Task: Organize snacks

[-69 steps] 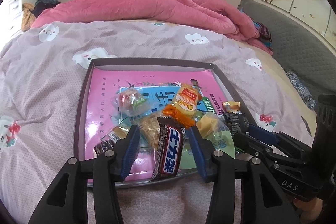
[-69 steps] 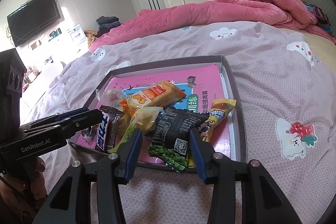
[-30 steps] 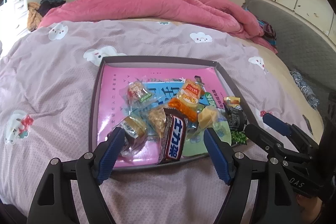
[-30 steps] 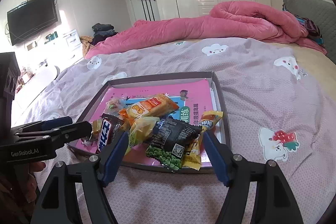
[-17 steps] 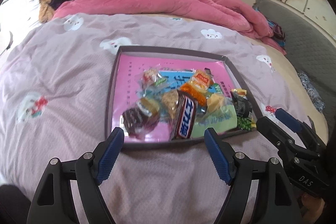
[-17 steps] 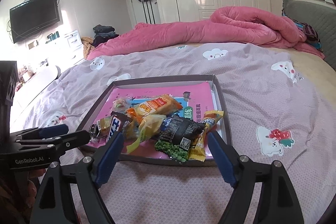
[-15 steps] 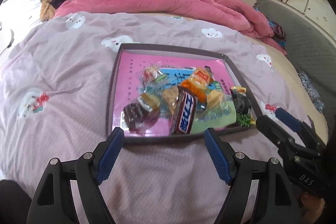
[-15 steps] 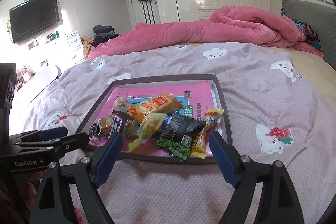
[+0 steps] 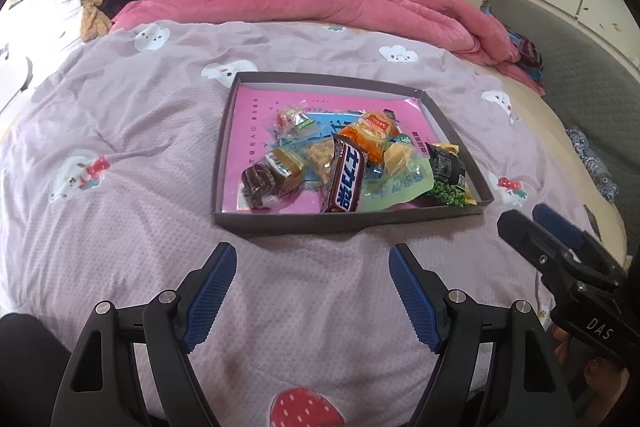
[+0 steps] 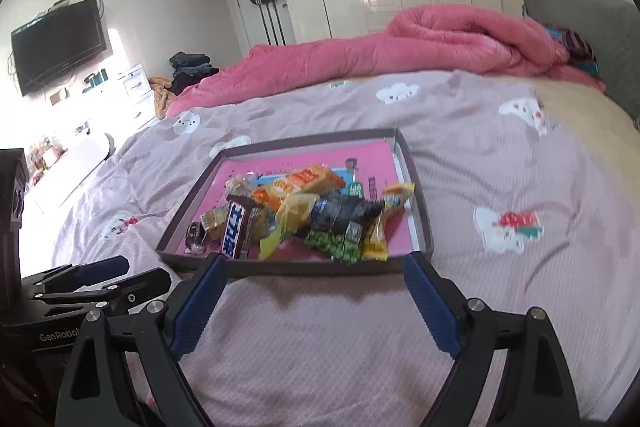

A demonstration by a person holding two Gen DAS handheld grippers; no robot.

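I keep my left gripper (image 9: 312, 263) spread and empty at the frame's bottom, and my right gripper (image 10: 316, 277) is opening with nothing between its jaws, because the snacks (image 9: 344, 163) already lie heaped inside the grey tray (image 9: 224, 143) at the centre.

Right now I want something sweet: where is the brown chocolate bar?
In the left wrist view the chocolate bar lies in the tray, near its front wall, between the caramel-coloured candy on its left and the pale green packet on its right.
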